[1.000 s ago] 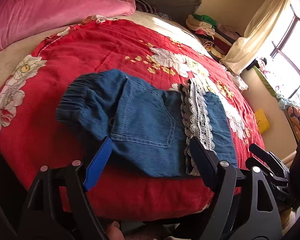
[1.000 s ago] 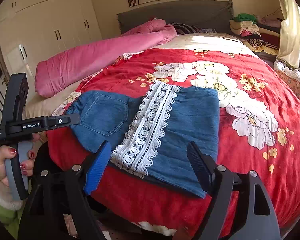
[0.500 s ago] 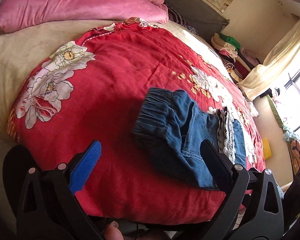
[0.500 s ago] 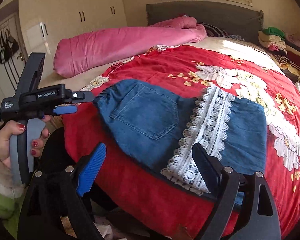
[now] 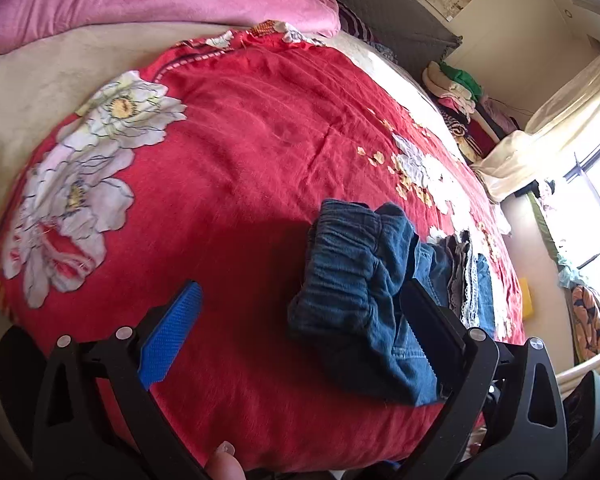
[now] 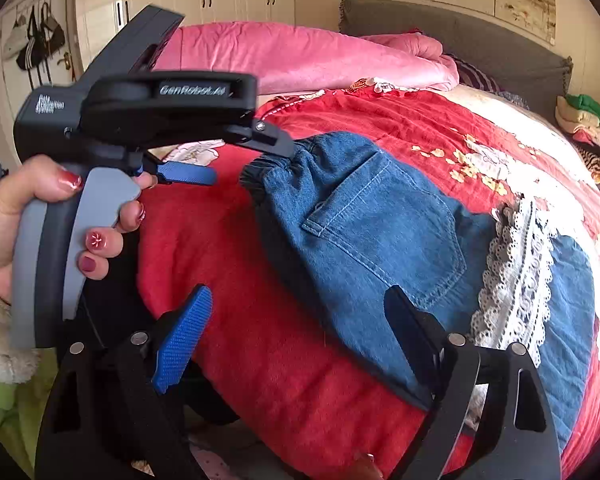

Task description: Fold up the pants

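Two handheld black two-finger grippers frame the folded blue denim pants (image 6: 384, 240) on the red floral bedspread (image 5: 236, 152). Left gripper (image 5: 300, 324), gripped by a hand with red-painted nails (image 6: 40, 216): jaws spread wide, holding nothing, with the gathered elastic waistband (image 5: 340, 276) just ahead of its right finger. Right gripper (image 6: 300, 332): jaws likewise wide and empty; the pants lie ahead and to its right, white lace trim (image 6: 516, 280) farthest right.
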The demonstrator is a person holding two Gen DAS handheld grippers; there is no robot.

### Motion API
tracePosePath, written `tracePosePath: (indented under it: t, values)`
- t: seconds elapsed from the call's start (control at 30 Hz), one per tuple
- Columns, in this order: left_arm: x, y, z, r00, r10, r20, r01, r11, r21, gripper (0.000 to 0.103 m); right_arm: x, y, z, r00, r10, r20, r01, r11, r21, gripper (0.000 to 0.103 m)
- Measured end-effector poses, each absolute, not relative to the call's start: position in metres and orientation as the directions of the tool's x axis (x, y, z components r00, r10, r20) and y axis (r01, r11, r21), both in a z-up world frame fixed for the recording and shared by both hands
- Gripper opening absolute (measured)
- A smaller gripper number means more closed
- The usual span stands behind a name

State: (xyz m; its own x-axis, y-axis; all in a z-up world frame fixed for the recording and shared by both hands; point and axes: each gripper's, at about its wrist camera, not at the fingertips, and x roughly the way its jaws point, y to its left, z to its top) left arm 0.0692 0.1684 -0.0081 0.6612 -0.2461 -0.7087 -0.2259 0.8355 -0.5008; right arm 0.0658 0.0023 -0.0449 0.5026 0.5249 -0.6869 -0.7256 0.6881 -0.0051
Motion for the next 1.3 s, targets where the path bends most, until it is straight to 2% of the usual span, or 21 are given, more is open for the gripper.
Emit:
tracePosePath:
  t: [0.13,0.2,0.27,0.3,0.33,0.37,0.43,0.47,0.53,0.63,0.77,0.97,1.2,1.3]
  values:
    - [0.084,0.167,-0.016,0.644,-0.290,-0.708,-0.204,0.827,-0.524,0.093,0.071,0.019,-0.056,0.556,0.480,-0.679,-0.711,0.698,-0.088,0.086]
    - [0.091,0.166,-0.018,0.640,-0.320,-0.699,-0.183,0.819,-0.543,0.087,0.075,0.026,-0.063,0.558,0.469,-0.685,-0.712,0.695,-0.104,0.084]
    - [0.097,0.163,-0.021,0.631,-0.335,-0.700,-0.171,0.820,-0.546,0.070,0.078,0.034,-0.070,0.581,0.435,-0.688,-0.697,0.703,-0.143,0.080]
    - [0.100,0.162,-0.023,0.627,-0.355,-0.694,-0.158,0.814,-0.559,0.065,0.080,0.038,-0.074,0.591,0.418,-0.690,-0.691,0.704,-0.165,0.077]
    - [0.102,0.161,-0.026,0.619,-0.372,-0.692,-0.151,0.808,-0.569,0.055,0.083,0.040,-0.078,0.604,0.397,-0.691,-0.680,0.709,-0.187,0.073]
    - [0.105,0.159,-0.028,0.613,-0.388,-0.689,-0.143,0.803,-0.579,0.051,0.086,0.043,-0.082,0.617,0.375,-0.692,-0.667,0.716,-0.206,0.071]
    - [0.109,0.157,-0.031,0.605,-0.419,-0.677,-0.129,0.788,-0.602,0.038,0.092,0.043,-0.086,0.633,0.357,-0.687,-0.648,0.730,-0.217,0.060]
    - [0.112,0.155,-0.033,0.598,-0.431,-0.675,-0.127,0.781,-0.611,0.037,0.095,0.042,-0.088,0.640,0.351,-0.683,-0.639,0.736,-0.221,0.055]
    - [0.114,0.155,-0.033,0.597,-0.431,-0.677,-0.138,0.776,-0.616,0.036,0.101,0.038,-0.088,0.651,0.349,-0.674,-0.625,0.750,-0.216,0.033]
    - [0.114,0.152,-0.023,0.610,-0.454,-0.650,-0.125,0.754,-0.645,0.033,0.111,0.017,-0.077,0.622,0.414,-0.665,-0.621,0.778,-0.096,0.021]
    - [0.120,0.130,0.004,0.625,-0.468,-0.625,-0.067,0.766,-0.640,0.033,0.118,-0.016,-0.055,0.602,0.504,-0.619,-0.598,0.799,0.070,0.019]
    - [0.138,0.075,0.036,0.612,-0.511,-0.603,0.042,0.783,-0.621,0.033,0.128,-0.078,-0.035,0.614,0.561,-0.556,-0.484,0.823,0.297,0.018]
    - [0.167,-0.010,0.045,0.539,-0.574,-0.616,0.153,0.786,-0.598,0.030,0.124,-0.150,-0.031,0.669,0.534,-0.517,-0.348,0.840,0.417,0.018]
    - [0.180,-0.047,0.036,0.503,-0.568,-0.651,0.178,0.805,-0.565,0.030,0.122,-0.177,-0.034,0.695,0.508,-0.508,-0.299,0.848,0.438,0.018]
